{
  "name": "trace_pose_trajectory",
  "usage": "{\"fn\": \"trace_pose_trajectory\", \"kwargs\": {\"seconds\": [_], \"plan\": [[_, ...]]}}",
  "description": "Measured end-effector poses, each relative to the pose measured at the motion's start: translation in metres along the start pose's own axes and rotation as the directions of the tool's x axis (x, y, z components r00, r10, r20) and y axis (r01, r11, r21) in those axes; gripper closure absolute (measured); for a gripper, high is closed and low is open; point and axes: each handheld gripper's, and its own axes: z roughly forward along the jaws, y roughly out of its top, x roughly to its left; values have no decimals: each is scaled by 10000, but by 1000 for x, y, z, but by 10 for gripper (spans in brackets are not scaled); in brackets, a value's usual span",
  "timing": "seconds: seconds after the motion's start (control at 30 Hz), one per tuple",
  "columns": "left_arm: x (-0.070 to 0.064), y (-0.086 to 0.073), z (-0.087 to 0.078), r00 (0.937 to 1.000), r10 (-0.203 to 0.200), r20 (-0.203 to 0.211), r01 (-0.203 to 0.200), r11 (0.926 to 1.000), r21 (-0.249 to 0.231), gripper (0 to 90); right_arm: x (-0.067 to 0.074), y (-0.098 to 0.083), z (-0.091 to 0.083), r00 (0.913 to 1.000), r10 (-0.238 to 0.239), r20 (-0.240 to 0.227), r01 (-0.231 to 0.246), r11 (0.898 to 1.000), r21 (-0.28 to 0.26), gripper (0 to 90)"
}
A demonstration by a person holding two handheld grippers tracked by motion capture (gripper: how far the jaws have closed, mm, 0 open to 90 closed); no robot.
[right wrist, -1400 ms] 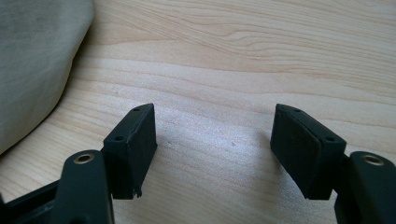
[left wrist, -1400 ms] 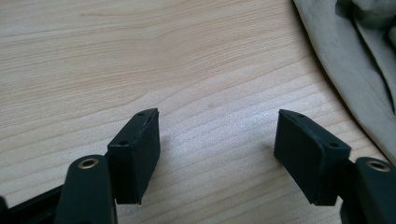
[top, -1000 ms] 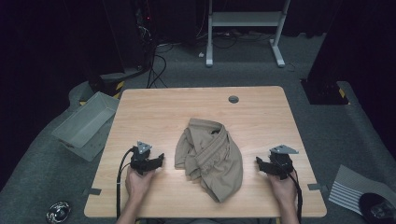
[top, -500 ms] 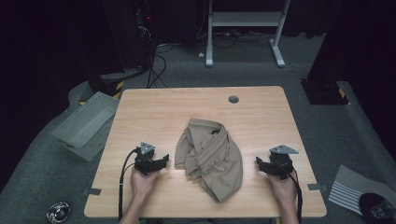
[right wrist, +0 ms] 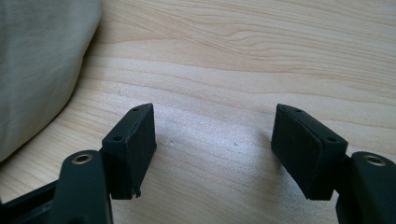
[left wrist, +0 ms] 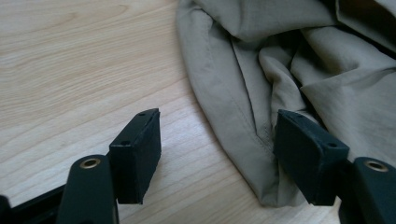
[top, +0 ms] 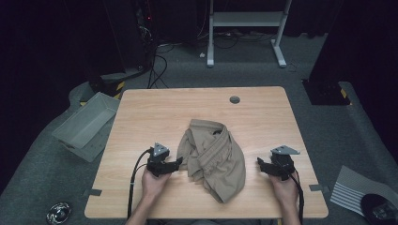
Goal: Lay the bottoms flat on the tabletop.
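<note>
- Crumpled tan garment lay mid-counter, its folds hiding its shape.
- Left claw stood wide, one jaw against the cloth's hem.
- Right claw stood wide over bare wood, apart from the cloth.

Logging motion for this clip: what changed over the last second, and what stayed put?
The left tool moved right toward the tan garment; its open jaws now sit at the cloth's edge, one jaw against a fold, nothing clamped. The right tool stayed where it was, open over bare wooden table, apart from the garment. The garment kept its crumpled shape and place.
</note>
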Motion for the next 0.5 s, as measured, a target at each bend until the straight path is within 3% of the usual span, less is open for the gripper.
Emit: {"fn": "trace_pose_trajectory", "kwargs": {"seconds": [0.27,0.3,0.5], "plan": [[-9,7,10,9991,407,-88,-404,9984,390,366,0,0,0,10000,-1,3,1,10000,6,306],[-13,10,15,9973,702,-222,-691,9965,465,371,0,0,0,10000,-6,-4,6,10000,9,306],[-18,18,27,9963,810,-271,-793,9951,596,378,2,-2,-2,9998,-32,197,34,10000,-81,355]]}}
